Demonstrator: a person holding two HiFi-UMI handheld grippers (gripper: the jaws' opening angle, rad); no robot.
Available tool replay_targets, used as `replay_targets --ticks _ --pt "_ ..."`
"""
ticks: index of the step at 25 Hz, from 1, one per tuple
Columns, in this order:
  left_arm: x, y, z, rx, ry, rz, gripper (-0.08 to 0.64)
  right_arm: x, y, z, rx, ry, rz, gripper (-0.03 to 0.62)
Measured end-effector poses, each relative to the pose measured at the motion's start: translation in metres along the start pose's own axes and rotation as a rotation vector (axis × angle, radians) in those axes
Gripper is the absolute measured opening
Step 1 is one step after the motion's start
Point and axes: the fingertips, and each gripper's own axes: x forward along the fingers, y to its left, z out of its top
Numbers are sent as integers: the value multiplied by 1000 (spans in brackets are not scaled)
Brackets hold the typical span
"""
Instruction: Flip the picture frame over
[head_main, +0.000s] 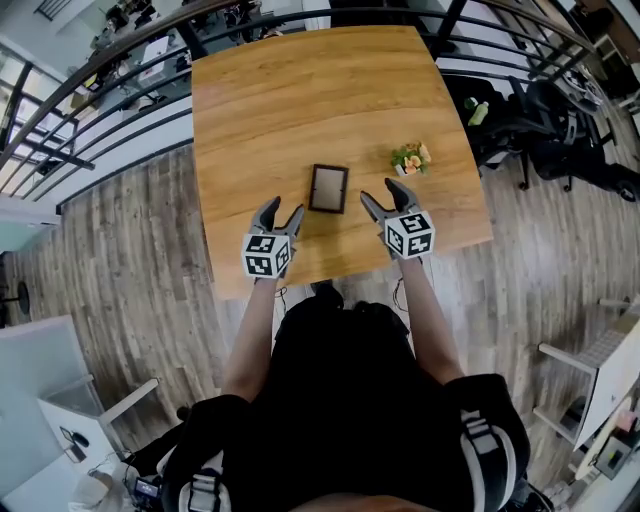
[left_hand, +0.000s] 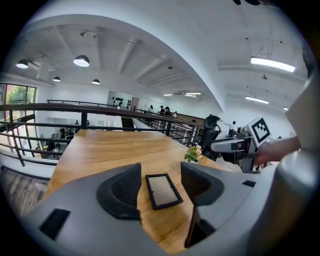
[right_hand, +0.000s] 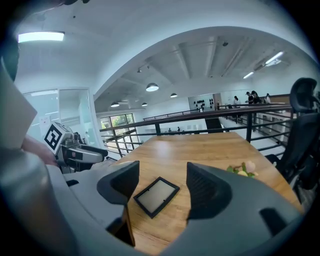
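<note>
A small black picture frame (head_main: 328, 188) lies flat on the wooden table (head_main: 300, 90), near its front edge, with its pale panel facing up. My left gripper (head_main: 282, 210) hovers just short of the frame's front left corner. It is open and holds nothing. My right gripper (head_main: 382, 194) sits to the right of the frame, also open and holding nothing. In the left gripper view the frame (left_hand: 163, 190) lies on the table beyond the spread jaws of that gripper (left_hand: 161, 172). In the right gripper view the frame (right_hand: 156, 196) shows the same way beyond that gripper's (right_hand: 162, 172) jaws.
A small bunch of flowers (head_main: 411, 157) lies on the table to the right of the frame, also in the right gripper view (right_hand: 241, 169). A black railing (head_main: 120, 100) runs round the table's far sides. Office chairs (head_main: 560, 130) stand at the right.
</note>
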Motion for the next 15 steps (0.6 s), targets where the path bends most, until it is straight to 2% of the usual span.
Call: replay_targets --ticks 7,15 --pt "12 20 2 -5 8 -29 265 20 11 2 -2 10 -21 284" --pt "38 19 -29 -31 81 -45 265 15 -3 -15 28 42 -54 276"
